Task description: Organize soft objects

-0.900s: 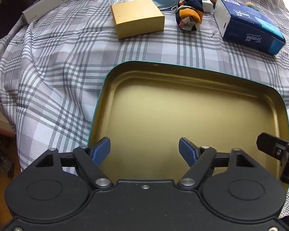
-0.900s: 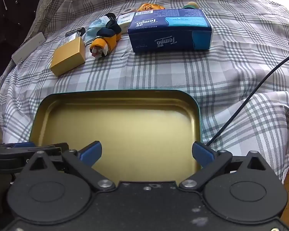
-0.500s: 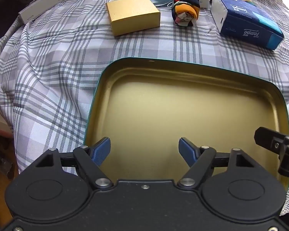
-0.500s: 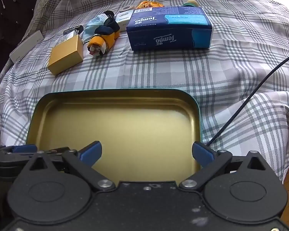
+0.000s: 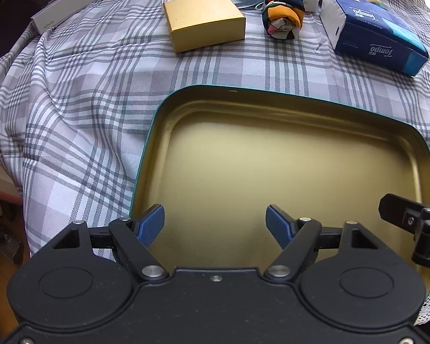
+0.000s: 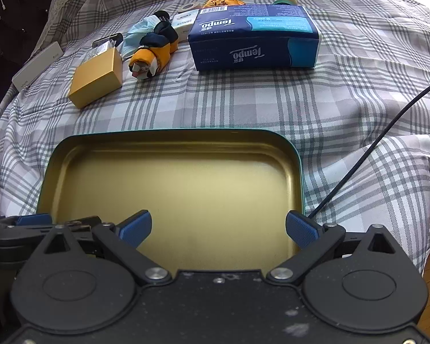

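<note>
Rolled socks (image 5: pixel 282 17) lie between gold box (image 5: pixel 205 20) and tissue pack (image 5: pixel 372 33).

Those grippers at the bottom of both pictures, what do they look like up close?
Both look alike. The left gripper and the right gripper each have a matte black body with two round discs, silver pivot bolts and angled black links ending in blue ribbed pads. The right one's body is dusty and speckled.

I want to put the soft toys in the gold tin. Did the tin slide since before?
No. In the right wrist view the tin sits the same stretch of checked cloth away from the blue tissue pack as before.
</note>
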### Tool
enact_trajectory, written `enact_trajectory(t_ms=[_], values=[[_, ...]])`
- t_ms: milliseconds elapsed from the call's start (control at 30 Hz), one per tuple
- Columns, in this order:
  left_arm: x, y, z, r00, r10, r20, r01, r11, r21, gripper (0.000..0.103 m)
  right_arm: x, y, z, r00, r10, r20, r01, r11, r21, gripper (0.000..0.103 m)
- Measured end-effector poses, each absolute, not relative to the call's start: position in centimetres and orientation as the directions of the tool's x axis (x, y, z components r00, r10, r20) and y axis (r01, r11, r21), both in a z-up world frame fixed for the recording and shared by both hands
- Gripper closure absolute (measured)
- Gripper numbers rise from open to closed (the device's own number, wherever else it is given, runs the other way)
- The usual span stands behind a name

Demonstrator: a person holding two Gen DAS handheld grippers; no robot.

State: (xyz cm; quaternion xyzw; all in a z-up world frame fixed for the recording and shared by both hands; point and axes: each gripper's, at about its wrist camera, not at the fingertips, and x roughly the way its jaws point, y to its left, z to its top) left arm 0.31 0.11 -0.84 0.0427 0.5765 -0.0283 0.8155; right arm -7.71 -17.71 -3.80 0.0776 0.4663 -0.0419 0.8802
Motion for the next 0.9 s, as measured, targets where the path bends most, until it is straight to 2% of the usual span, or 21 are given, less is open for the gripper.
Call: enact_trajectory(t_ms=[900], values=[[0.20, 0.16, -0.87, 0.338, 0.009, -0.941, 0.084, 0.996, 0.040, 0.030, -7.41, -17.16, -3.83, 0.548, 0.001, -0.837, 0.137, 0.986, 0.091, 0.003]])
